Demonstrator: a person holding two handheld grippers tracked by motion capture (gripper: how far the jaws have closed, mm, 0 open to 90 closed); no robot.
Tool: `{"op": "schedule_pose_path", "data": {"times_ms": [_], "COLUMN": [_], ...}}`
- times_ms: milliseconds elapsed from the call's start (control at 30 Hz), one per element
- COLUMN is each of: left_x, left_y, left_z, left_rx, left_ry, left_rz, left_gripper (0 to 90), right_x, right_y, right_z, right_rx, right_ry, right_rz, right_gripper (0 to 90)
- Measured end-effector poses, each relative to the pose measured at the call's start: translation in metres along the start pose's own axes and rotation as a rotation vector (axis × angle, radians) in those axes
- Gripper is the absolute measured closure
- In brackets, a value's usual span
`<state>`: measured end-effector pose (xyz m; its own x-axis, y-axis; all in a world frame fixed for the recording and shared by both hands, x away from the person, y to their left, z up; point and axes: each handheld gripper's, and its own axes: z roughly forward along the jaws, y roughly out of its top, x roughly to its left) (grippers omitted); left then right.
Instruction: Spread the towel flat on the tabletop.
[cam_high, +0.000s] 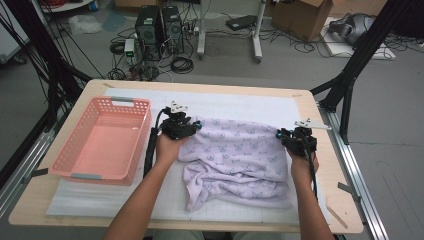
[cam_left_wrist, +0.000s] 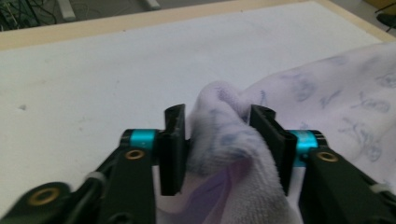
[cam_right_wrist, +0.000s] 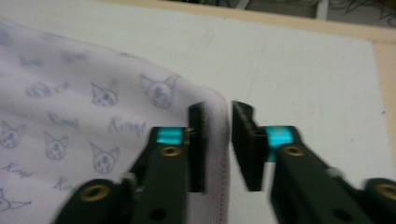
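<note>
— Place of the cloth (cam_high: 235, 155)?

— Spread across the middle and right of the white mat (cam_high: 240, 102) on the table (cam_high: 327, 175). Pale lilac, printed with small cat faces. Fairly flat along the far edge, rumpled and folded over itself toward the near edge.

— And the left gripper (cam_high: 180, 125)?

— At the far left corner of the cloth, just right of the pink basket (cam_high: 131, 102). Seen along its own jaws: a bunched corner of the cloth humped up between them, filling the gap from side to side. Jaws set apart and slack rather than clenched, so released, with the fabric merely lying between. Hard to tell whether the pads brush the bunch lightly.

— The right gripper (cam_high: 297, 137)?

— At the far right corner of the cloth, well apart from the left one. Seen along its own jaws: stitched hem running up between them, lying against the left-hand jaw, with a clear strip of bare mat before the other jaw. Released too, nothing pinched.

— Hands?

— One wrapped around each gripper from behind, forearms coming in from the near edge of the table, either side of the rumpled part.

— The basket?

— On the left part of the table, apart from the cloth, long side running away from the near edge, grey handles at both ends.

— Anything lifted?

— No. Cloth resting on the mat all round, only the left corner puckered up between the jaws.
</note>
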<state>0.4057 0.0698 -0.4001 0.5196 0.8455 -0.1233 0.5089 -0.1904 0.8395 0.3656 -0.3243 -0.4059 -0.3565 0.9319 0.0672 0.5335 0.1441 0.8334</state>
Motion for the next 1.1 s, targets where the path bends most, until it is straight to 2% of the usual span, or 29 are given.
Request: {"op": "schedule_pose_path", "data": {"times_ms": [67,100,133,200,367,433,600,700,867,967,1033,1100], "left_x": [-0.003,-0.004,-0.004,-0.004,-0.005,-0.005,-0.006,-0.003,-0.001,-0.006,-0.013,-0.02], "left_y": [-0.001,-0.004,-0.006,-0.011,-0.025,-0.032,-0.05,-0.061,-0.073,-0.076,-0.078,-0.079], "left_z": [-0.005,-0.008,-0.011,-0.015,-0.03,-0.037,-0.055,-0.061,-0.056,-0.048,-0.04,-0.032], "left_rx": [-0.007,-0.032,-0.037,-0.028,-0.015,-0.017,-0.012,-0.006,0.057,0.083,0.118,0.145], "left_ry": [0.009,0.021,0.021,0.008,-0.011,-0.016,-0.03,-0.043,-0.076,-0.13,-0.16,-0.169], "left_rz": [0.007,0.009,0.008,-0.004,0.015,0.02,0.043,0.027,0.015,0.013,0.033,0.057], "left_gripper": [40.3,40.2,39.9,38.5,37.1,35.5,35.7,35.8,35.9,35.6,35.1,34.9], "right_x": [-0.002,-0.003,-0.004,-0.006,-0.006,-0.004,-0.001,0.0,0.002,0.008,0.013,0.019], "right_y": [-0.003,-0.004,-0.006,-0.009,-0.018,-0.023,-0.041,-0.05,-0.054,-0.056,-0.057,-0.057], "right_z": [-0.004,-0.007,-0.01,-0.016,-0.025,-0.029,-0.036,-0.04,-0.041,-0.036,-0.031,-0.024], "right_rx": [0.001,-0.005,-0.012,-0.016,0.002,0.014,0.025,0.023,0.049,0.083,0.096,0.121], "right_ry": [0.025,0.026,0.032,0.048,0.124,0.132,0.171,0.183,0.221,0.252,0.281,0.302], "right_rz": [0.006,-0.002,0.001,0.005,-0.015,-0.04,-0.064,-0.067,-0.073,-0.087,-0.094,-0.124], "right_gripper": [64.5,63.3,62.3,60.7,57.7,55.9,55.0,55.0,53.8,49.5,47.2,45.6]}}
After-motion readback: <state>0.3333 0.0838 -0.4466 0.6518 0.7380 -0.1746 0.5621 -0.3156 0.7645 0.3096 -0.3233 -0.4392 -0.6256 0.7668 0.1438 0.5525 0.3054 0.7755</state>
